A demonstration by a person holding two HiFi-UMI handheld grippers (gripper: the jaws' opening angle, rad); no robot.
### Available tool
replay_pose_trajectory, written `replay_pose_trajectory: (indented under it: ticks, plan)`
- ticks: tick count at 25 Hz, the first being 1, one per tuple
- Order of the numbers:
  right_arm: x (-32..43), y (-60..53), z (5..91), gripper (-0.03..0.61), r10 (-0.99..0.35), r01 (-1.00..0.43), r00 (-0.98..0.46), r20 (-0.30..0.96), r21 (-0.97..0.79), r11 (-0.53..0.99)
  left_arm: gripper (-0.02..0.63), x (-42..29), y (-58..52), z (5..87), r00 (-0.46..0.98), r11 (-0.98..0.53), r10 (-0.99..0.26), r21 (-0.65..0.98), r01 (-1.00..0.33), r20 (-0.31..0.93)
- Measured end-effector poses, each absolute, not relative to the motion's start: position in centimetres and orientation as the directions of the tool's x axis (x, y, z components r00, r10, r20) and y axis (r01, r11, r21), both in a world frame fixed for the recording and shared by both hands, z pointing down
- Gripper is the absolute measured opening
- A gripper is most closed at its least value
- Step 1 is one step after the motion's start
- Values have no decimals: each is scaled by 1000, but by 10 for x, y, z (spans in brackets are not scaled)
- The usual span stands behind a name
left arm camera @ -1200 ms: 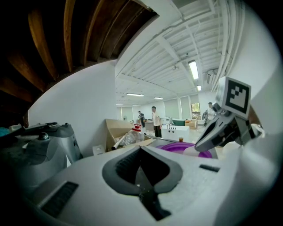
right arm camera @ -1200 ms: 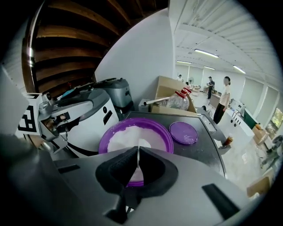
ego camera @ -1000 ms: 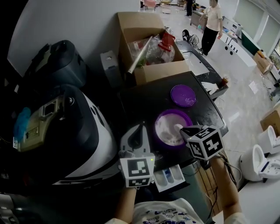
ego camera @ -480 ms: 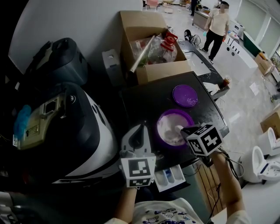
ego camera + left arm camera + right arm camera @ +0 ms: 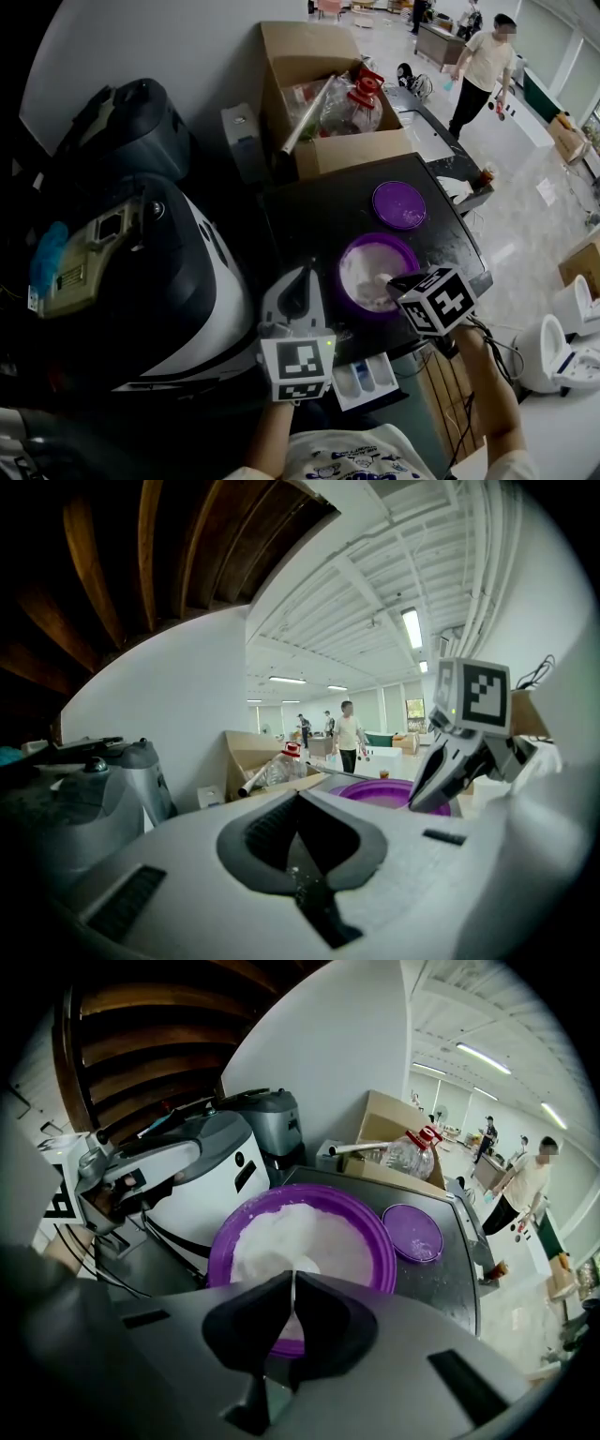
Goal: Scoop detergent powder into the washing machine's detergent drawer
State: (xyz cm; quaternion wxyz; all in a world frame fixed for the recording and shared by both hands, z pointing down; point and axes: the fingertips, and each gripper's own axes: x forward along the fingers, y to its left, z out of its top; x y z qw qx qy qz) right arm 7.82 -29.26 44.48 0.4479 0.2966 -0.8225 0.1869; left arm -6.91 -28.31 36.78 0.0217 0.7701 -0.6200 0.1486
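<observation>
The detergent drawer (image 5: 364,379) sits open nearest me, low between both grippers. My left gripper (image 5: 298,853) is closed on nothing. My right gripper (image 5: 292,1290) pinches the white scoop (image 5: 304,1266), its handle running straight ahead into the powder (image 5: 281,1232) in the purple tub (image 5: 221,1246); the drawer lies back-left of it

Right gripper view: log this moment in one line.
right gripper: shut on scoop | scoop: in powder of purple tub | left gripper: shut, empty | drawer: open | lid: off
</observation>
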Motion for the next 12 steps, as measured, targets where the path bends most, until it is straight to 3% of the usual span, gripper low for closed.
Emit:
replay_pose_trajectory:
  ticks: [12]
  plan:
    - [68, -279, 446, 21, -266, -614, -439, 858, -71, 786, 2, -72, -280, 369, 181, -225, -949, -150, -963, 259]
